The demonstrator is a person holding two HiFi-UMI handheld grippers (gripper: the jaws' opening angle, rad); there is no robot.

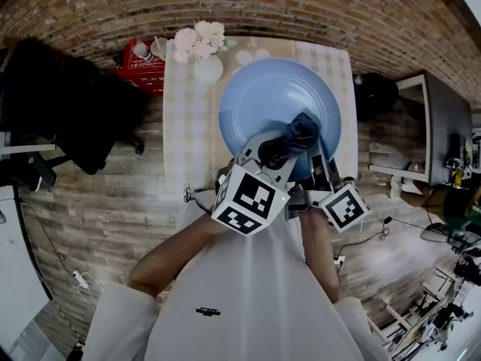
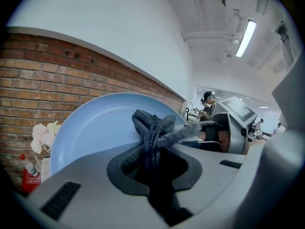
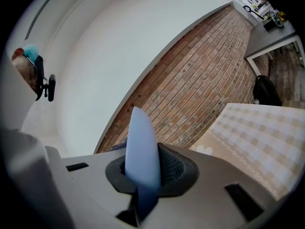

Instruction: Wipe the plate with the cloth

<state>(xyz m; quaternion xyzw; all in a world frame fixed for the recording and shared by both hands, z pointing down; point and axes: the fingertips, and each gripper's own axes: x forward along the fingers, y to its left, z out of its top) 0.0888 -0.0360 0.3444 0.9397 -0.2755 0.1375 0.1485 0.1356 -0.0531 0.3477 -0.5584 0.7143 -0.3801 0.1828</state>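
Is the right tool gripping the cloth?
No, the right tool is shut on the blue plate by its rim; the dark cloth sits in the left tool.

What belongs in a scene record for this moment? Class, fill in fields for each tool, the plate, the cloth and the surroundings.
left tool: shut on the cloth
right tool: shut on the rim of the plate, which shows edge-on in the right gripper view
plate: blue, held up and tilted over the checked table
cloth: dark grey, bunched, lying at the plate's face near the gripped rim
surroundings: white flowers at the table's far end, brick wall behind
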